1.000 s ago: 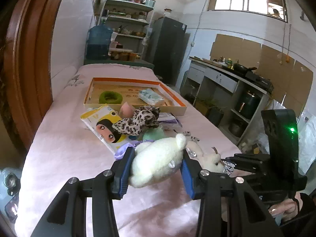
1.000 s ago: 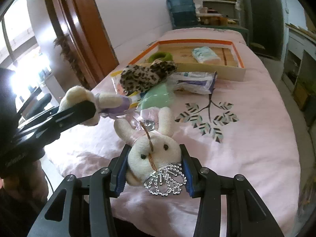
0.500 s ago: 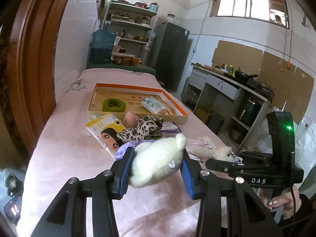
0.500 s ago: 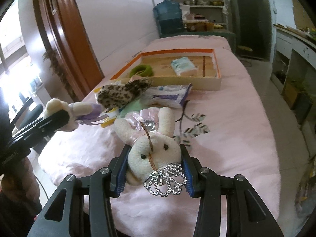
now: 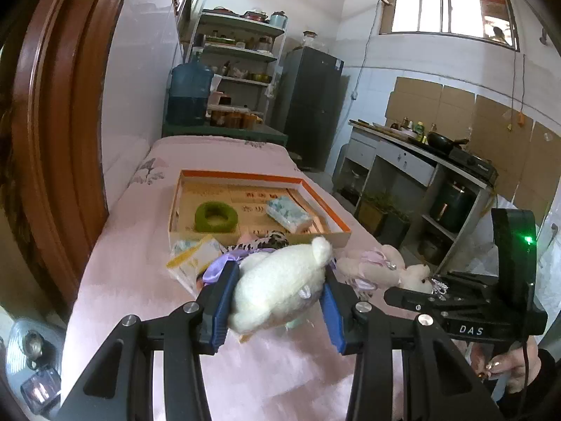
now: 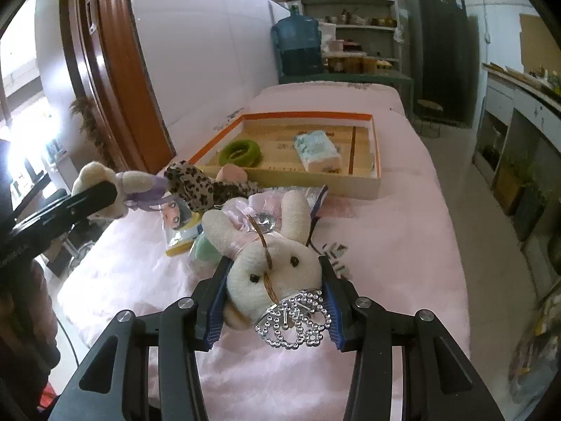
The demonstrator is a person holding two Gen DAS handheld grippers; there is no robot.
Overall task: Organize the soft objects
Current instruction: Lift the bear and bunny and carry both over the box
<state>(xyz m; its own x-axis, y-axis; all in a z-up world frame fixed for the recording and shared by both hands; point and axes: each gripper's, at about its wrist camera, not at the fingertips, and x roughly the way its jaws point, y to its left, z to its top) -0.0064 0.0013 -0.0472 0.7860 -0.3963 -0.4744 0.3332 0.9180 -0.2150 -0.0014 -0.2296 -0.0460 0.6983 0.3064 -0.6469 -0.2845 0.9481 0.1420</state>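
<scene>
My left gripper (image 5: pixel 278 293) is shut on a white plush toy (image 5: pixel 277 287) with a purple bow, held above the pink table. It also shows in the right wrist view (image 6: pixel 115 186). My right gripper (image 6: pixel 275 294) is shut on a cream plush bunny (image 6: pixel 277 273) with a beaded charm, lifted above the table; the bunny also shows in the left wrist view (image 5: pixel 382 266). The orange-rimmed wooden tray (image 6: pixel 375 147) holds a green ring (image 6: pixel 241 152) and a tissue pack (image 6: pixel 317 149).
A leopard-print cloth (image 6: pixel 203 186), a cartoon-face packet (image 6: pixel 175 217), a pale green soft item (image 6: pixel 203 249) and a plastic packet lie in front of the tray. A brown door frame (image 5: pixel 52 140) stands left; kitchen counter (image 5: pixel 420 154) right; shelves and water jug behind.
Both grippers have risen and moved toward the tray, each carrying its plush toy. The bunny's body has come up off the table.
</scene>
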